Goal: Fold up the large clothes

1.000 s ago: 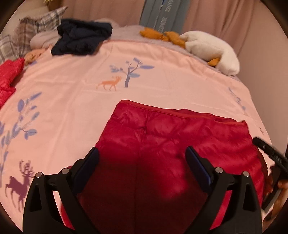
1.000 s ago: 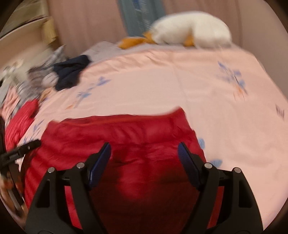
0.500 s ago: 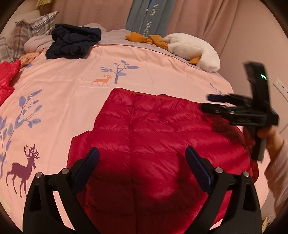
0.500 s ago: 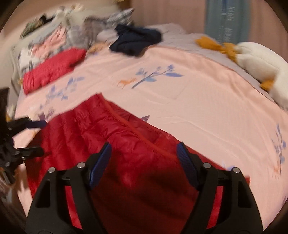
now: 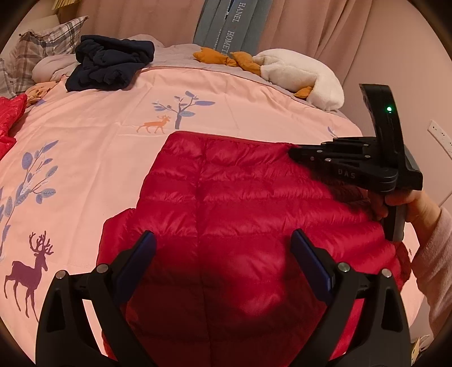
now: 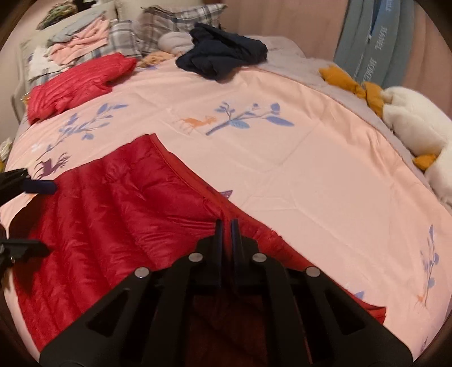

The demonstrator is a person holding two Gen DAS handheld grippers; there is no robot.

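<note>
Red quilted down jacket [image 5: 240, 214]: the task garment, spread flat on the pink printed duvet [image 5: 99, 135], filling my left wrist view from centre down to 6 o'clock.

Left gripper [image 5: 223, 259]: I hold it above the jacket's near part, jaws wide apart with nothing between them, blue pads [image 5: 138, 254] clear of the fabric.

Right gripper [image 6: 226, 225]: jaws clenched together at the jacket's far hem edge. A pucker of red fabric gathers at the tips, but I cannot tell whether cloth is actually pinched. From the left camera it sits at 3 o'clock, lying sideways, tip at the jacket's far right corner, my hand [image 5: 409, 203] on its handle, pale sleeve below.

Second red jacket [image 6: 76, 84]: folded, at 10 o'clock in the right view, well apart from the first.

Dark navy garment [image 6: 223, 53]: heaped at 12 o'clock in the right view.

White plush toy [image 5: 299, 76]: with mustard-coloured parts, at 1 o'clock in the left view, by the curtain.

Plaid pillows [image 6: 175, 17]: at the head end, with folded pink clothes [image 6: 82, 42] beside them.
</note>
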